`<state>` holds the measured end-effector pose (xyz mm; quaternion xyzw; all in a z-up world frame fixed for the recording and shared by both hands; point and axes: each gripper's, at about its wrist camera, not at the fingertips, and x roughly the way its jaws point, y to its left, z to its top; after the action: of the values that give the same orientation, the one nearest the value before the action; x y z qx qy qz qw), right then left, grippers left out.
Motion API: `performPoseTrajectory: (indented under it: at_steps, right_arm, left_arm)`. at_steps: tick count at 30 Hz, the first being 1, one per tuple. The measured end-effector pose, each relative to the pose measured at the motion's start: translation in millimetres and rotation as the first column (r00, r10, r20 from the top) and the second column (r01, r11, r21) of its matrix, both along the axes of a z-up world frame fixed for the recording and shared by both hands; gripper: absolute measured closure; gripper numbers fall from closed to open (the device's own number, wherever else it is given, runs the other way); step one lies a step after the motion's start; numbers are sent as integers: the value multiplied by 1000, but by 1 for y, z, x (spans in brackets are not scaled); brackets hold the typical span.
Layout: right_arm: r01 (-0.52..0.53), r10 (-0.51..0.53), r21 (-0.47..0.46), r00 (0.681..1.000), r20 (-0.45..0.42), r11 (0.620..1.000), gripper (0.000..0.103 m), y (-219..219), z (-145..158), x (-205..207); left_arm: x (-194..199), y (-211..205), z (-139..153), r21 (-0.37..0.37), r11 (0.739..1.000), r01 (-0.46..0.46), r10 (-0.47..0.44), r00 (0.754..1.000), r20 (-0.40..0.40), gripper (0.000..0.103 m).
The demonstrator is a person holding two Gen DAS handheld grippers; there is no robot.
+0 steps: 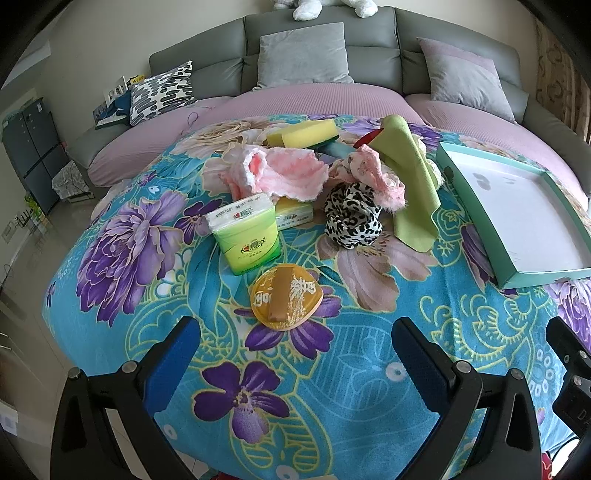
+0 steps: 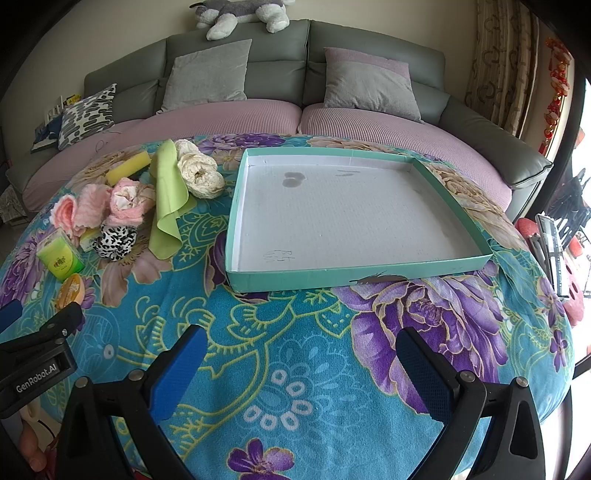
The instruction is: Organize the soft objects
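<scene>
A pile of soft things lies on the floral blanket: a pink fluffy cloth, a leopard-print scrunchie, a green cloth, a yellow sponge, a green tissue pack and a round orange pad. My left gripper stands open just short of the orange pad, holding nothing. A shallow teal tray with a white floor sits to the right of the pile. My right gripper is open in front of the tray's near wall, with nothing between its fingers.
A grey sofa with grey cushions and a spotted pillow runs behind the table. A plush toy lies on its backrest. A dark cabinet stands far left. Red objects and a rack crowd the right edge.
</scene>
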<state>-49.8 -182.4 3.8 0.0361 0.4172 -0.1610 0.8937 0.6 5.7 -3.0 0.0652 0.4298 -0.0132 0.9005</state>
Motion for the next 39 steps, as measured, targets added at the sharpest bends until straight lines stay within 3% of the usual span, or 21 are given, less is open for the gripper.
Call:
performPoseTrajectory:
  at_steps: [30,33,35,39]
  right_arm:
    - [0,0,-3,1000,-2,1000,0,0,2,2]
    - [-1,1,1,1000,-1,1000,0,0,2,1]
    - [-8,8,21,1000,9,1000,0,-3,5,0]
    - [-37,36,58,999,29,998,0,-6,10,-1]
  left_arm:
    - [-1,3,-4,-4,1000,-2,2,1000,-10,0]
    - [0,7,-2,-26,1000,-10,9,1000,-5,0]
    - [0,18,5,-85,996,-5,6,1000,13,0]
    - [6,36,15,-82,996,-19,24,998,56,0]
